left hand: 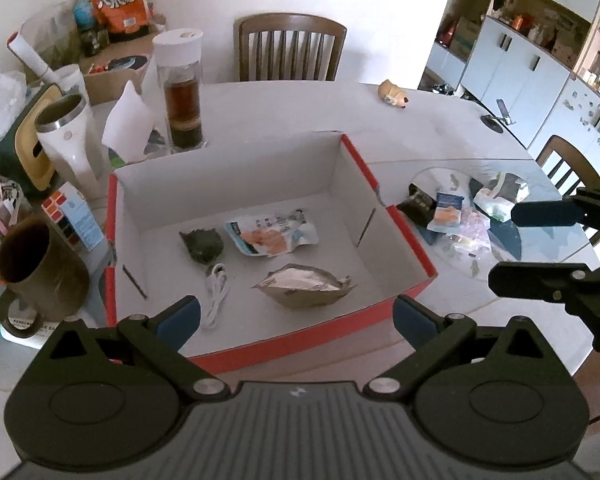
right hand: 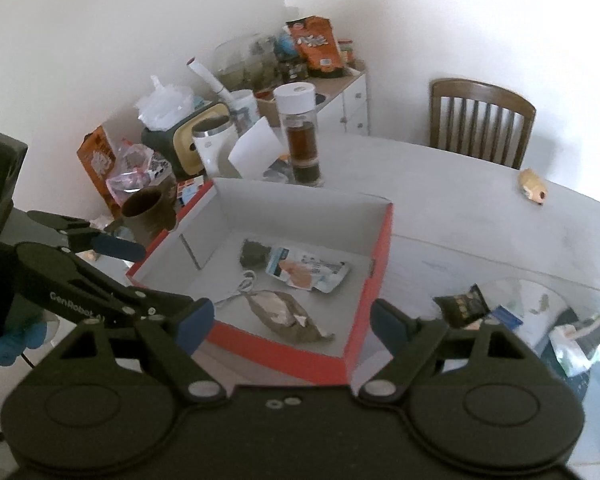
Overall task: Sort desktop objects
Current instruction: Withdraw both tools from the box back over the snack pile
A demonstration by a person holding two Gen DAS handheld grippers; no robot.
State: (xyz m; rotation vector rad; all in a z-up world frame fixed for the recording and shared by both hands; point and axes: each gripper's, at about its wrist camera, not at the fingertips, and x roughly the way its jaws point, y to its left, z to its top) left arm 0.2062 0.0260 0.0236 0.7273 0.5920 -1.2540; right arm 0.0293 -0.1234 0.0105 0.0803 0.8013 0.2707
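Both claws are empty right now. The left gripper (left hand: 296, 316) hangs over the near wall of the red box (left hand: 410, 236), jaws spread as wide as they go, nothing between the pads. The right gripper (right hand: 292, 326) sits at the box's near right corner, jaws well apart too, nothing held.

Inside the box: a dark green lump (left hand: 202, 245) toward the back, a blue-and-white pouch (left hand: 272, 232) just beside it, a white cable (left hand: 216, 296) near the front wall, and a tan pouch (left hand: 304, 286) beside the cable. Those look sorted already.

What's left lies right of the box, on the glass plate (left hand: 548, 244): a black packet (left hand: 420, 204) nearest the box wall, a small blue packet (left hand: 446, 210) touching it, and a green-and-white wrapper (left hand: 496, 196) farther out. The right claw is the one close to them.

Handling, as I judge it: all light, soft, crinkly film packets. They'll flex, not break, but glossy film on glass will probably slide away from a sideways push. Best bet is pinching a sealed edge or a raised corner, where the film is doubled and stiffer. The black packet stands partly propped up, so its top edge looks the easiest bite. Grabbing a flat belly risks the pads skating off.
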